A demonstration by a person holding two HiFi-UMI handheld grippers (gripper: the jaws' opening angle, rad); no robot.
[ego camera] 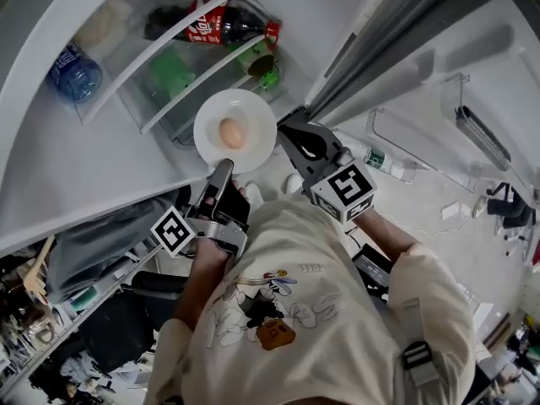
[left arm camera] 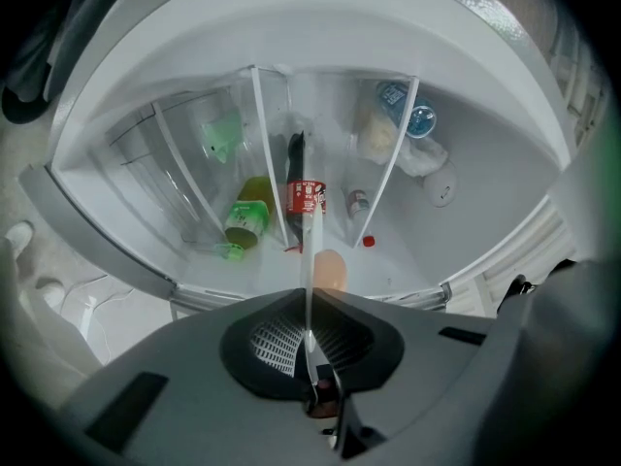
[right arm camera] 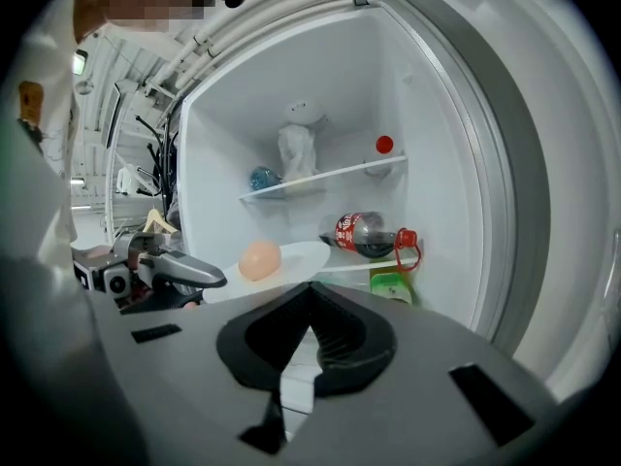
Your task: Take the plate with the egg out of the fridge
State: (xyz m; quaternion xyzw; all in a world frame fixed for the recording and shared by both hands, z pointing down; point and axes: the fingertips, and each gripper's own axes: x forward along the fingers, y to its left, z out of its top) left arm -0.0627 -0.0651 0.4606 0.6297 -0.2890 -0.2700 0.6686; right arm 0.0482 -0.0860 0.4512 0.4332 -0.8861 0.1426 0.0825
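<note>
White plate (ego camera: pixel 256 115), seemingly level, carries tan egg (ego camera: pixel 232 132).

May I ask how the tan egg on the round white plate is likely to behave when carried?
The tan egg lies loose on the smooth round white plate, so it would probably roll on any tilt. The left hand-held gripper pinches only one rim, so the plate may dip.

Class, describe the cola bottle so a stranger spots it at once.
Inside the open fridge, find the middle shelf. The cola bottle lies on its side there, dark with a red label and cap, unlike the green bottle below and bluish bottle above.
</note>
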